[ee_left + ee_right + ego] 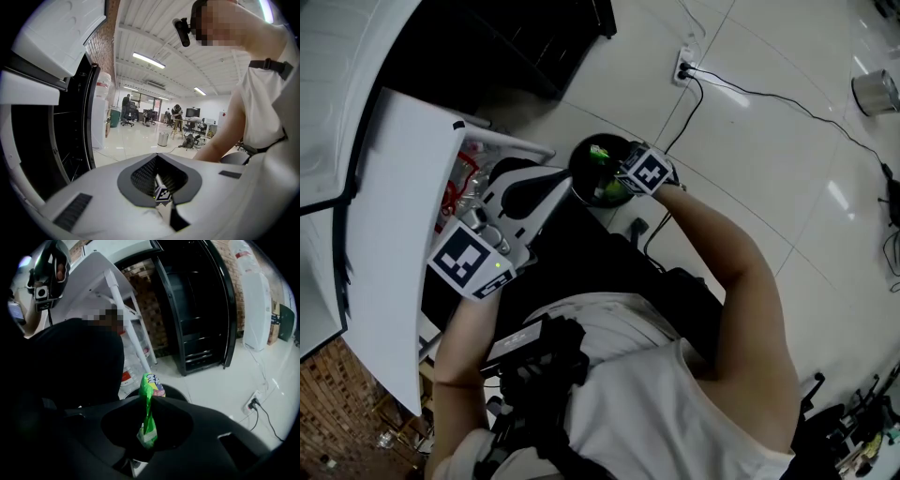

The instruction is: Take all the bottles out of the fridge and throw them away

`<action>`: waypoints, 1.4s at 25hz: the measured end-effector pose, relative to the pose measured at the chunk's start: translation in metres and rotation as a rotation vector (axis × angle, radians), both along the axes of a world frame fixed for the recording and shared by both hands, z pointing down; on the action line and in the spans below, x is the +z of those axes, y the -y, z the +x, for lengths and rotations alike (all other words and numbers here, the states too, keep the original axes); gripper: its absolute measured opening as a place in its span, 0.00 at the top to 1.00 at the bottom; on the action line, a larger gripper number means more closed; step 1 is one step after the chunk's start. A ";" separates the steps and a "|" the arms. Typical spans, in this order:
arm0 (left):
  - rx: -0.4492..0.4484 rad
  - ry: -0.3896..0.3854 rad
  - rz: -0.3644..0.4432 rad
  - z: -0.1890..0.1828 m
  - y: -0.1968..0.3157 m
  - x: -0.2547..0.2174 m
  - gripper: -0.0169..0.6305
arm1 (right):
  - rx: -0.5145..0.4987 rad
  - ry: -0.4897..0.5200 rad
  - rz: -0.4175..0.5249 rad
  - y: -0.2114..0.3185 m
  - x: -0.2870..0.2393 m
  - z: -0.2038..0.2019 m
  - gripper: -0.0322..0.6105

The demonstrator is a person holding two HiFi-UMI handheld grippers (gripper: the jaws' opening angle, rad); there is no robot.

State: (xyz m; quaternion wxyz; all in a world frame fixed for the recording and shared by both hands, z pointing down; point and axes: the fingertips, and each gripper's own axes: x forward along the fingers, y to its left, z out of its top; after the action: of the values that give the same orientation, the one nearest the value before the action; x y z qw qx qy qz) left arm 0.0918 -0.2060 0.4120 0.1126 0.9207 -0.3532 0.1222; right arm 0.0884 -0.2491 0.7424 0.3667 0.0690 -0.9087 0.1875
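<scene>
**While a flattened green plastic bottle (148,420) is held above the round black bin (579,180): the discard step**

The bottle is pinched between the fingers of the right gripper (149,397), just over the bin's mouth. The left gripper (157,155), its fingers pressed together on nothing, is held beside the white fridge door (394,244). A release over the opening is judged to be needed next.
</scene>
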 end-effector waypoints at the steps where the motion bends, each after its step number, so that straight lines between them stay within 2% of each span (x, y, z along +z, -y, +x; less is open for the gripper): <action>1: -0.004 0.003 -0.001 -0.001 0.001 0.001 0.96 | -0.008 -0.025 -0.006 -0.001 0.011 0.001 0.89; 10: -0.026 0.007 -0.025 -0.011 0.001 0.008 0.96 | -0.094 -0.125 -0.078 -0.026 0.058 -0.007 0.86; 17: -0.031 0.005 -0.034 -0.012 0.001 0.011 0.96 | -0.088 -0.172 -0.060 -0.025 0.063 0.004 0.85; 27: -0.037 0.006 -0.029 -0.013 -0.001 0.011 0.96 | -0.047 -0.103 -0.056 -0.017 0.046 0.001 0.85; 30: -0.040 0.005 -0.025 -0.013 0.000 0.009 0.96 | -0.031 -0.084 -0.036 -0.014 0.035 -0.001 0.95; 35: -0.041 0.004 -0.026 -0.014 -0.001 0.010 0.96 | -0.005 0.012 -0.030 -0.010 0.006 -0.012 0.95</action>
State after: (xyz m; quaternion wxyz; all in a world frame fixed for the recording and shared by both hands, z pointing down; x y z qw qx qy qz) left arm 0.0775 -0.2048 0.4221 0.1262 0.9114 -0.3708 0.1264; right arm 0.0765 -0.2390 0.7486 0.3629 0.0602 -0.9080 0.2008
